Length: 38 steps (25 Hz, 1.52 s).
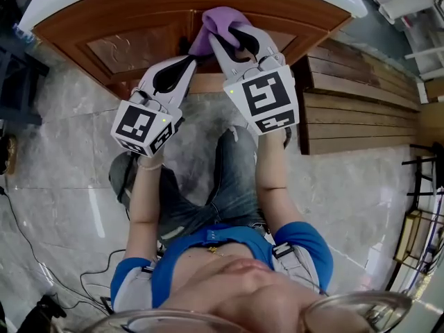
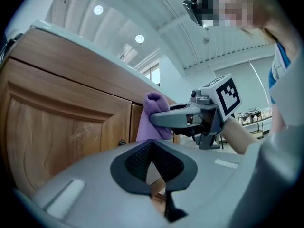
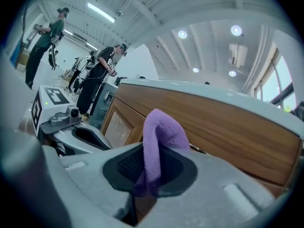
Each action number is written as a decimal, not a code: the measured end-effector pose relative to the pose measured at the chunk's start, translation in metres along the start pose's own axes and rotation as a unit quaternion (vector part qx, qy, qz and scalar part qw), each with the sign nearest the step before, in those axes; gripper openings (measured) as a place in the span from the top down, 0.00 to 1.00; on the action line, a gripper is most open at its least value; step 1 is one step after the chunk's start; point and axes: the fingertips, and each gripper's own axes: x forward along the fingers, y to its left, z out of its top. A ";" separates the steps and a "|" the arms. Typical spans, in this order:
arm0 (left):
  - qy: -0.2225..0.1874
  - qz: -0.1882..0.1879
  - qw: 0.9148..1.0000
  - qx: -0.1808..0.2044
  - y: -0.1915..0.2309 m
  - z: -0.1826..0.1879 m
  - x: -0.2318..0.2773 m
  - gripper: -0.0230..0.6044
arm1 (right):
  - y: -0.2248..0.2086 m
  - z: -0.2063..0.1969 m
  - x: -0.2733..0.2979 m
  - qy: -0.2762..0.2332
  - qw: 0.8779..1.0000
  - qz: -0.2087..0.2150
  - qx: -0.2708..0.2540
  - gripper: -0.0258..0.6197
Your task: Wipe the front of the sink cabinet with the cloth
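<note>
Wiping step in hand: right gripper [image 1: 229,37] clamped on the purple fleece cloth [image 1: 220,21], which sits apparently touching the brown wooden sink cabinet front [image 1: 132,44] near its top edge, by the door seam. Left gripper [image 1: 191,60] jaws together, empty, just beside. Next move, by judgement: a pressed sweep across the door panels.

- The sink cabinet [image 1: 132,44] stands on the floor [image 1: 62,158], in front of the person [image 1: 208,255].
- The cloth [image 1: 220,21] sits in the right tool [image 1: 229,39], up against the cabinet front, maybe touching it.
- The left tool [image 1: 186,64] is just left of it, a bit lower.
- Wood boards [image 1: 354,103] lie right of the cabinet.
</note>
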 end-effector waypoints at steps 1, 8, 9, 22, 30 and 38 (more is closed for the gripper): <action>0.000 -0.003 1.000 0.000 -0.001 0.000 0.001 0.96 | -0.004 -0.001 -0.002 0.000 1.000 -0.003 0.002 0.87; 0.013 -0.007 1.000 0.012 -0.005 -0.008 0.007 0.96 | -0.028 -0.018 -0.021 0.006 1.000 -0.011 0.028 0.87; 0.015 -0.008 1.000 0.011 -0.004 -0.009 0.009 0.96 | -0.033 -0.021 -0.024 0.008 0.999 -0.015 0.031 0.87; 0.021 -0.016 1.000 0.009 -0.004 -0.012 0.014 0.96 | -0.088 -0.056 -0.070 0.025 0.997 -0.051 0.058 0.87; 0.030 -0.023 0.999 0.010 -0.007 -0.017 0.019 0.96 | -0.137 -0.084 -0.108 0.050 0.990 -0.111 0.072 0.87; 0.033 -0.025 0.999 0.012 -0.009 -0.019 0.020 0.96 | -0.142 -0.089 -0.111 0.039 0.989 -0.123 0.067 0.87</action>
